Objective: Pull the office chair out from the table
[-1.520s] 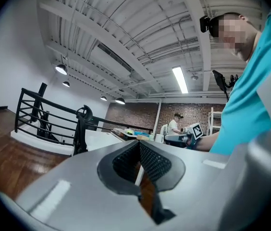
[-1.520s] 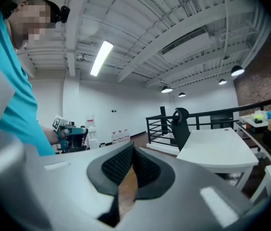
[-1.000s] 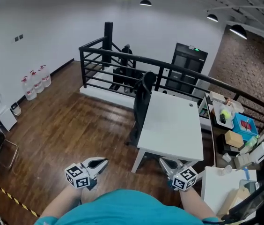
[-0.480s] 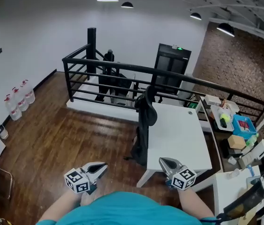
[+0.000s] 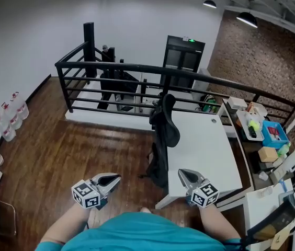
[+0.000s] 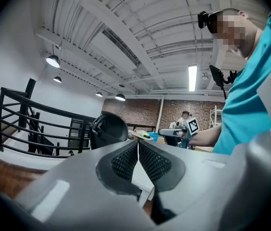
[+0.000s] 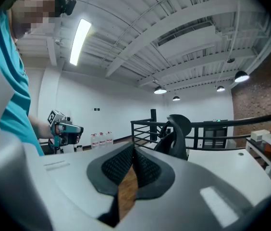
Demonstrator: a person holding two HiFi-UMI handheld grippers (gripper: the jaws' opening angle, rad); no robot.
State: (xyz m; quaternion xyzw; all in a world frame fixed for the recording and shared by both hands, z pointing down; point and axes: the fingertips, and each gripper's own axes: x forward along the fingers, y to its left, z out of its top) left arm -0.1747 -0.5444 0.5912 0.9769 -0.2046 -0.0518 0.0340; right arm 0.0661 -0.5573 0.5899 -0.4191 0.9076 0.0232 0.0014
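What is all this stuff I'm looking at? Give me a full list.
Office chair: one, black, at the table's left edge.
Table: one, white, centre.
Railing: one, black, behind the chair.
Door: one, dark, back wall.
Water bottles: several, clear, by the left wall.
Ceiling lamps: four, black, overhead.
Bin: one, blue, on the cluttered shelf at right.
Left claw: one, grey, shut and empty, lower left.
Right claw: one, grey, shut and empty, near the table's corner.
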